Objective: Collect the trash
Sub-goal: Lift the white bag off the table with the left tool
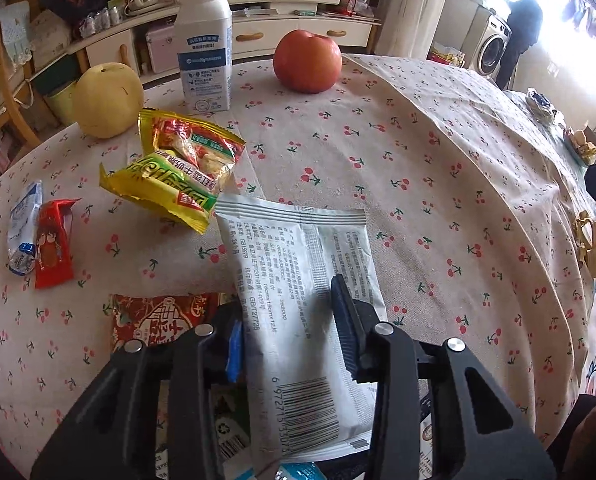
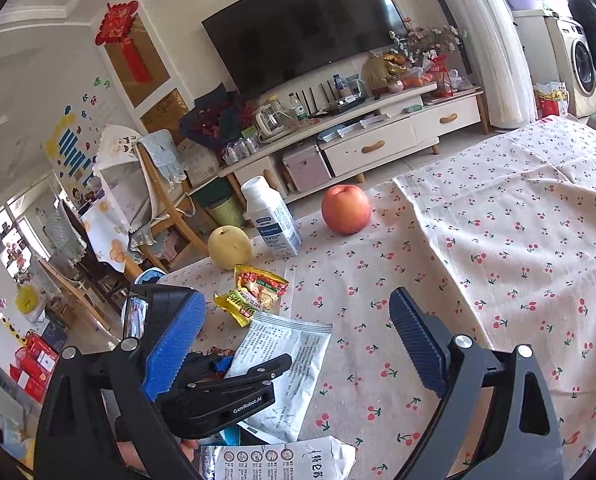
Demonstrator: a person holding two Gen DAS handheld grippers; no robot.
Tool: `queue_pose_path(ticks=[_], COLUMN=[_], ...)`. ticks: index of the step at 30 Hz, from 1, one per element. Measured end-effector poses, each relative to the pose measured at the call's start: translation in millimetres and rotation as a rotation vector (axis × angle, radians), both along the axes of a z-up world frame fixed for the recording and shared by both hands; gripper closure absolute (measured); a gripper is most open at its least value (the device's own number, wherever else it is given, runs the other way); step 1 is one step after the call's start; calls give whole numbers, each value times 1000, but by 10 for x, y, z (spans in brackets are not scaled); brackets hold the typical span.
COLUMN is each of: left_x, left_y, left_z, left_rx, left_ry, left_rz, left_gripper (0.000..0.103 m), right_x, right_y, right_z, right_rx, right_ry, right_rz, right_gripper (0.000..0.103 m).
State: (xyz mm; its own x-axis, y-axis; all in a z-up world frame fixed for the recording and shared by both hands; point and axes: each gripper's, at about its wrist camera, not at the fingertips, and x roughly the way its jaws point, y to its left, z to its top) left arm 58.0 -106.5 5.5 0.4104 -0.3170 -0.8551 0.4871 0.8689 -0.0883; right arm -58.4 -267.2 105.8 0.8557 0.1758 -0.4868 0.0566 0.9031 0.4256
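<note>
We have the left gripper (image 1: 290,332) clamped on a white sachet (image 1: 298,280) at lower centre of the left wrist view. Its long axis runs from the barcode end near us up toward the crimped end, which points at the yellow snack wrapper (image 1: 174,172). The right gripper (image 2: 298,344) hangs wide open and empty. We judge collecting barely begun: the yellow wrapper, a red wrapper (image 1: 54,248) and a blue-white wrapper (image 1: 24,228) at left still lie on the cherry-print tablecloth (image 1: 437,184). The apple (image 1: 306,60), pear (image 1: 106,99) and white bottle (image 1: 205,40) probably stay.
</note>
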Motion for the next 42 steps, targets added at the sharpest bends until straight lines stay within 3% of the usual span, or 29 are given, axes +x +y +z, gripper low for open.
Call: queue_pose_path(ticks=[4, 13, 26, 30, 34, 39, 41, 42], left_x=[-85, -234, -607, -660, -648, -567, -542, -534], left_y=[154, 668, 1808, 2162, 2424, 2500, 2486, 2469], left_z=[120, 355, 708, 701, 595, 386, 372, 375], left_rx=[-59, -138, -283, -288, -291, -211, -155, -130], left_ry=[-27, -70, -147, -153, -113, -62, -75, -84], left_rz=[35, 149, 392, 463, 501, 510, 502, 495], left_gripper=[85, 90, 92, 92, 92, 90, 80, 68], right_x=[10, 96, 234, 209, 215, 338, 399, 440], right_y=[-7, 50, 979, 1223, 1301, 1216, 1224, 1225], right_z=[-18, -132, -502, -630, -647, -674, -682, -677], right_rx=[4, 22, -115, -147, -205, -182, -197, -199], right_ry=[6, 68, 243, 277, 264, 281, 282, 282], right_rz=[0, 46, 456, 516, 497, 466, 463, 467], right_gripper=[11, 11, 11, 11, 11, 11, 11, 11])
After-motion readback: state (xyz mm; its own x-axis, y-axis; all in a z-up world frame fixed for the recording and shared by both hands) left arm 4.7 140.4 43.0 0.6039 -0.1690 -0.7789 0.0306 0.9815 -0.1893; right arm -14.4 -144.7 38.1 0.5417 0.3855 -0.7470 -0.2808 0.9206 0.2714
